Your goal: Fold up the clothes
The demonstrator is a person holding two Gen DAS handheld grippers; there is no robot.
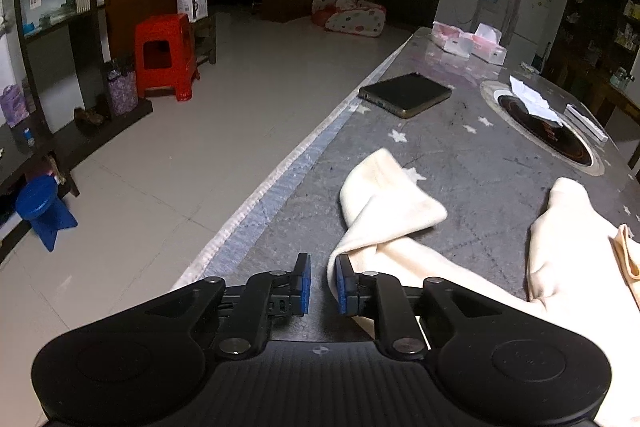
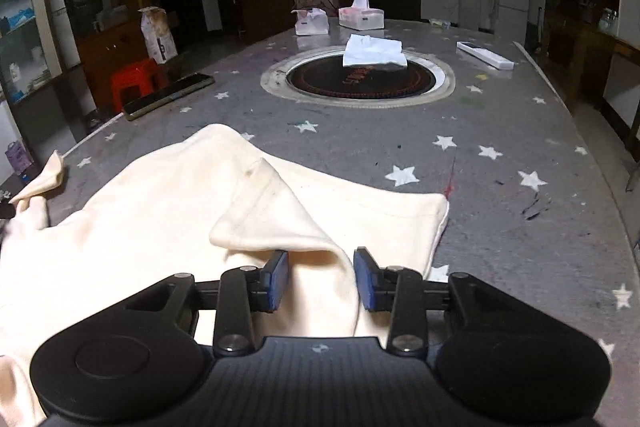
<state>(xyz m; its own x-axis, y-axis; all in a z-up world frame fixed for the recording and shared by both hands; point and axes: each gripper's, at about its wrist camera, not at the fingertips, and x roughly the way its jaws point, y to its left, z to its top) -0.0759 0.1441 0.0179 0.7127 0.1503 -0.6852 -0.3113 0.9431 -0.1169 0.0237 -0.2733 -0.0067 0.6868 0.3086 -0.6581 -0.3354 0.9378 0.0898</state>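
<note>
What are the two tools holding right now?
Nothing. The right tool stands open around a ridge of the cream cotton garment; the left tool is nearly closed, empty.

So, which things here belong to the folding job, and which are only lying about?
For the job:
- cream cotton garment
- left hand-held gripper
- right hand-held gripper

Lying about:
- dark flat tablet
- pink tissue boxes
- white remote control
- white folded tissue

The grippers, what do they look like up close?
Both look alike. The left gripper and the right gripper are matte black plastic. Each has two jaws faced with flat blue pads, jointed black link arms pinned with round silver bolts, two big round bulges on a ribbed body, and a small crosshair mark in the middle. No cables, hands or sleeves show.
</note>
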